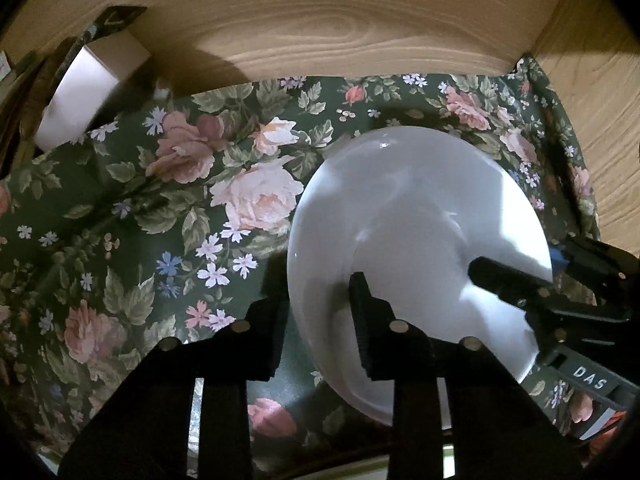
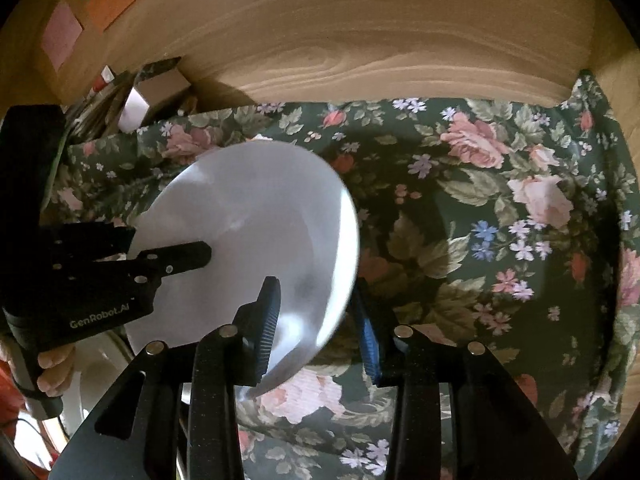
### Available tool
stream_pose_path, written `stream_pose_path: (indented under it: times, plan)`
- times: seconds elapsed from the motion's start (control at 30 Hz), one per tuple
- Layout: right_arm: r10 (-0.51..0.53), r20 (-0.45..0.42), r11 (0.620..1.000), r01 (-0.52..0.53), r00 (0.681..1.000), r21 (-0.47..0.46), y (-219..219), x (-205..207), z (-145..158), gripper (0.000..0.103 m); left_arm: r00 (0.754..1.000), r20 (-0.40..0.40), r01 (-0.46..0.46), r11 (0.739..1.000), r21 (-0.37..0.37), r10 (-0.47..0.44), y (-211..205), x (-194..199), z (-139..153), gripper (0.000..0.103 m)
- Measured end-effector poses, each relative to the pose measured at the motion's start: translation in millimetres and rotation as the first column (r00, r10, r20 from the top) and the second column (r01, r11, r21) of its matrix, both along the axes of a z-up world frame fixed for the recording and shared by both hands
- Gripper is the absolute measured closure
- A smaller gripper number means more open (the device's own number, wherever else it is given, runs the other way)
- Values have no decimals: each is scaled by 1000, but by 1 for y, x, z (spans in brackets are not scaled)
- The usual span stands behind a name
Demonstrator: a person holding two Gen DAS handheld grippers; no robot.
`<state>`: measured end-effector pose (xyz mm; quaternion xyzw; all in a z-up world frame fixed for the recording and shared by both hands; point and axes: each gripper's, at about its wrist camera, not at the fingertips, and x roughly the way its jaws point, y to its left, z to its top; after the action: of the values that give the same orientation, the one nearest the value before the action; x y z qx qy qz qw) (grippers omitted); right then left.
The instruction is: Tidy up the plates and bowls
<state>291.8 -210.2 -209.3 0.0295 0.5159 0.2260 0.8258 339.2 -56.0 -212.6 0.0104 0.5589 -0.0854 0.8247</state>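
Note:
A white plate (image 1: 420, 216) lies tilted over the floral cloth (image 1: 180, 200), right of centre in the left wrist view. My left gripper (image 1: 316, 300) straddles its near-left rim, one finger outside and one on the inner face, shut on it. The right gripper's upper finger (image 1: 500, 276) reaches in over the plate's right side. In the right wrist view the plate (image 2: 248, 208) is at centre left. My right gripper (image 2: 316, 300) stands around its right rim, and a gap shows between the rim and the blue pad (image 2: 368, 340). The left gripper's top finger (image 2: 188, 254) rests on the plate.
Wooden walls (image 1: 320, 20) close the space behind and on the right. A cardboard box (image 1: 92, 84) and stacked items sit at the back left. A hand (image 2: 52, 368) holds the left gripper's handle. Another white dish's edge (image 2: 100, 356) shows at lower left.

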Motion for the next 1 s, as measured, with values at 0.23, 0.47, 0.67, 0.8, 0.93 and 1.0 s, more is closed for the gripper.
stream_pose_path:
  times: [0.23, 0.47, 0.67, 0.8, 0.93, 1.0]
  plan:
    - [-5, 22, 1000, 6, 1000, -17, 5, -1, 3, 78, 1000, 11, 18, 1000, 23, -19, -6, -4, 3, 83]
    - [-15, 56, 1000, 14, 998, 16, 3, -8, 20, 80, 999, 41, 16, 1000, 3, -16, -1, -14, 20, 83]
    - [-10, 117, 1000, 8, 993, 14, 10, -19, 42, 80, 995, 104, 2, 1000, 0, -2, 4, -32, 44, 83]
    - [-5, 147, 1000, 1, 989, 25, 15, -26, 55, 80, 990, 143, -11, 1000, -14, 13, 12, -47, 59, 83]
    - [6, 175, 1000, -10, 985, 25, 23, -36, 67, 80, 984, 174, -25, 999, -19, 28, 20, -59, 70, 83]
    - [13, 186, 1000, -17, 982, 23, 28, -41, 72, 80, 981, 189, -34, 999, -20, 38, 27, -66, 76, 83]
